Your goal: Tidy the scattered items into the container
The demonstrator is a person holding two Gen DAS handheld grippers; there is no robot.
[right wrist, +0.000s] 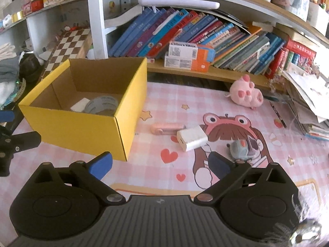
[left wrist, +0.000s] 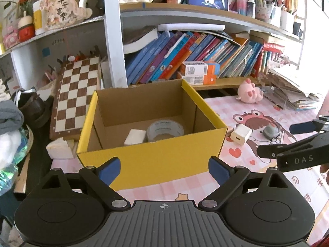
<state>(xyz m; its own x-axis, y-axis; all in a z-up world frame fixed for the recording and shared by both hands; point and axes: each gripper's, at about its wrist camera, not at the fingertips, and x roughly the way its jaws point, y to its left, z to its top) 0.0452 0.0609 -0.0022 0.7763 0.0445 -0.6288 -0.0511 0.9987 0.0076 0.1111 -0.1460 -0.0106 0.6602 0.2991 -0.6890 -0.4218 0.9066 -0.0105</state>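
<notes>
Right now both of my grippers hover empty over the pink checked mat [right wrist: 156, 170]. My left gripper [left wrist: 164, 170] has its blue-padded fingers [left wrist: 110, 169] spread wide, nothing between them, and straight ahead at 12 o'clock sits the yellow cardboard box [left wrist: 148, 158], its open top facing me. Inside it, on the floor of the box, a roll of grey tape [left wrist: 165, 130] lies flat with a small white block [left wrist: 134, 136] touching it at its 9 o'clock side.

My right gripper [right wrist: 160, 162] is also wide apart and holds nothing. From its view the box [right wrist: 82, 129] stands at 10 o'clock, with the tape [right wrist: 101, 105] and white block [right wrist: 79, 105] visible within. Just beyond my right fingers, at about 1 o'clock, a white charger cube [right wrist: 192, 138] lies on the mat. A pink pen-like stick [right wrist: 166, 128] lies just beside the charger at its 9 o'clock side, between charger and box; I cannot tell whether they touch. A small grey plush toy [right wrist: 243, 148] rests near the charger at its 3 o'clock side. A pink plush pig [right wrist: 245, 93] lies farther off at 1 o'clock, near the bookshelf [right wrist: 205, 74], well apart from the box. In the left view my right gripper [left wrist: 292, 142] reaches in from 3 o'clock.
</notes>
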